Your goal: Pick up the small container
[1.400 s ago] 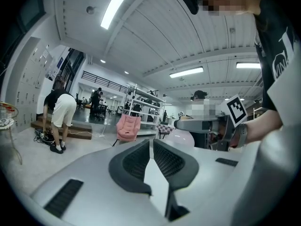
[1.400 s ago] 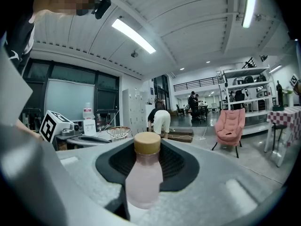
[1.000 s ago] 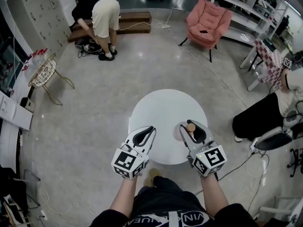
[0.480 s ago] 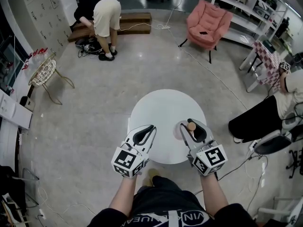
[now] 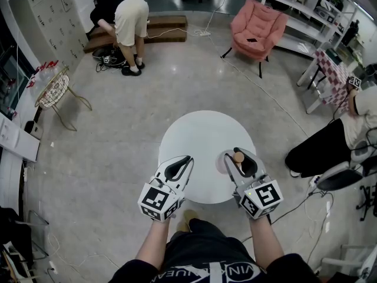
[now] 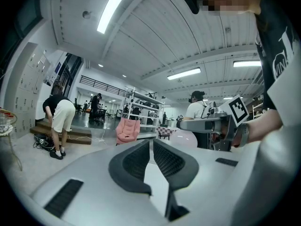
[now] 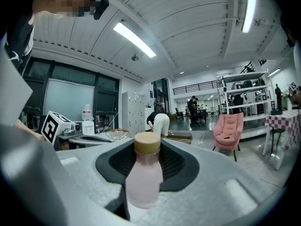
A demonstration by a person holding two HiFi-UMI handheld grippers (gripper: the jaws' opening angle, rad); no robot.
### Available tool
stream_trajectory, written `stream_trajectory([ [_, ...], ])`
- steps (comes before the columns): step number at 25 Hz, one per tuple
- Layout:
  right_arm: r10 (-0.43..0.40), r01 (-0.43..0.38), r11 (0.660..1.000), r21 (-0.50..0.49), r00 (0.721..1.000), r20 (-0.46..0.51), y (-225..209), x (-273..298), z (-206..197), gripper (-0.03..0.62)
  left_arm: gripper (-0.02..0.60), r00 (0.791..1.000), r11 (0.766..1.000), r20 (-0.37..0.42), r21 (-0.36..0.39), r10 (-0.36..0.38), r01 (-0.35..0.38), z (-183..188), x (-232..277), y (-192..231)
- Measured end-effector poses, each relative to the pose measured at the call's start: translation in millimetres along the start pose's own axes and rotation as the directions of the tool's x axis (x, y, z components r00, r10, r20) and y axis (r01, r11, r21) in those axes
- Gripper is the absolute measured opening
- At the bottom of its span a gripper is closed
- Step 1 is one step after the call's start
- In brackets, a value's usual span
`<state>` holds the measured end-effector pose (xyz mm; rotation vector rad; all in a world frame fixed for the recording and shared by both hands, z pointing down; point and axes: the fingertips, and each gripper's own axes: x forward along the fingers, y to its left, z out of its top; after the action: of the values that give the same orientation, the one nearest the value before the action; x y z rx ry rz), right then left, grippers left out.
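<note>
The small container is a pale pink bottle (image 7: 144, 180) with a tan cap (image 5: 238, 157). It stands upright between the black pads of my right gripper (image 5: 241, 160), which is shut on it and holds it above the near right part of the round white table (image 5: 200, 131). In the right gripper view the pads (image 7: 181, 166) curve around the bottle's body. My left gripper (image 5: 181, 165) hovers over the table's near left edge, its jaws shut with nothing between them. From the left gripper view (image 6: 151, 144), the bottle (image 6: 183, 138) shows off to the right.
A pink armchair (image 5: 258, 27) stands far right, with shelving (image 5: 306, 5) behind it. A person (image 5: 131, 21) bends over at the far left by a low bench. A wire basket stand (image 5: 53, 90) is at left. A seated person (image 5: 333, 140) and a checkered table (image 5: 333, 69) are at right.
</note>
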<state>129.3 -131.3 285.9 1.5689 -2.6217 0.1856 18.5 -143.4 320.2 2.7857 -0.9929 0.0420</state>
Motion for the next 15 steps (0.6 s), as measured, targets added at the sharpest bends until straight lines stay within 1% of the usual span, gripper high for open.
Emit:
stream_trajectory([
  [15, 0.001, -0.001, 1.0, -0.006, 1.0, 0.007, -9.3, -10.1, -0.9, 0.133, 0.029, 1.0, 1.0, -0.009, 0.002, -0.002, 0.003, -2.0, 6.6, -10.3],
])
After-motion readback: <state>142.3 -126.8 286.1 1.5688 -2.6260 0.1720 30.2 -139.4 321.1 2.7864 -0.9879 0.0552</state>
